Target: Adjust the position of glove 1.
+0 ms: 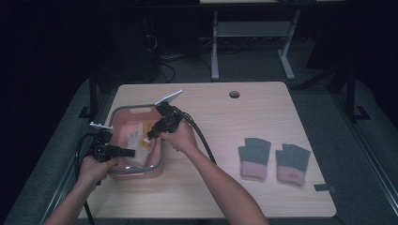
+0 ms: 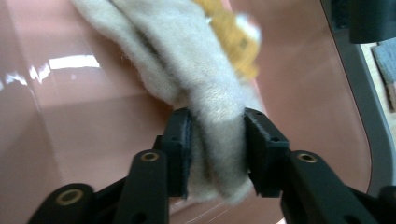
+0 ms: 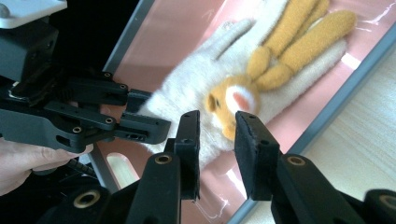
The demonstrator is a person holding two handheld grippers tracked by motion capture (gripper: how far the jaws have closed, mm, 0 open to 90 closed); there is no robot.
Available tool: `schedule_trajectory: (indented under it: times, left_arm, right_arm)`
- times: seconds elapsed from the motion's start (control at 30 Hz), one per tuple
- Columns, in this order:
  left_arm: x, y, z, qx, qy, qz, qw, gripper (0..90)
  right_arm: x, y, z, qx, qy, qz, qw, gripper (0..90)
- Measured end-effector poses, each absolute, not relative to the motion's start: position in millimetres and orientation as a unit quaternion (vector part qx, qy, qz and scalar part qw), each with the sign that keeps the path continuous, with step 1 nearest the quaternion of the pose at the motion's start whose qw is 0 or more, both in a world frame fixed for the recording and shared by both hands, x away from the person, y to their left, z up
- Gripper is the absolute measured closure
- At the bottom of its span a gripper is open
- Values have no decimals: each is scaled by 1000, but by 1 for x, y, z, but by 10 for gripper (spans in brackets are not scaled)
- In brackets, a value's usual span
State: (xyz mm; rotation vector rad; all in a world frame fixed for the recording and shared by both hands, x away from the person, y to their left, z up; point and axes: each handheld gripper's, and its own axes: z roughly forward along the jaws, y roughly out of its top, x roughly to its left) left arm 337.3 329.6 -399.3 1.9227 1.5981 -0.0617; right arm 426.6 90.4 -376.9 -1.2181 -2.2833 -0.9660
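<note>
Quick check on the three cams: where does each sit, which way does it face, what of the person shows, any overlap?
High view: above the person's side, facing forward and down on the table; both forearms, left gripper, right gripper over the pink bin.
Left gripper view: on the left gripper, looking into the bin; jaws around the white glove.
Right gripper view: on the right gripper, looking down into the bin; a hand.
Shared: glove, bin.

No readable text, labels, brands or numbers anywhere in views.
</note>
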Motion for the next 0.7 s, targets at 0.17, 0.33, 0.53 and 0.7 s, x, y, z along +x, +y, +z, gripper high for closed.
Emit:
schedule_trajectory:
  times: [0.17,0.33,0.53,0.7]
  left_arm:
    - [338,333,-389,731,608,-10,311,571]
    - [339,331,-385,738,598,2,312,659]
    - [343,321,-393,755,592,-3,280,681]
    - [346,314,-400,760,594,-6,264,659]
  right_arm:
    - [425,85,-375,-432,-808,-352,191,706]
    - [425,79,-373,-431,-803,-361,196,703]
    - [423,74,-372,-430,-802,-367,193,702]
    - [422,69,-370,-431,-799,-373,195,699]
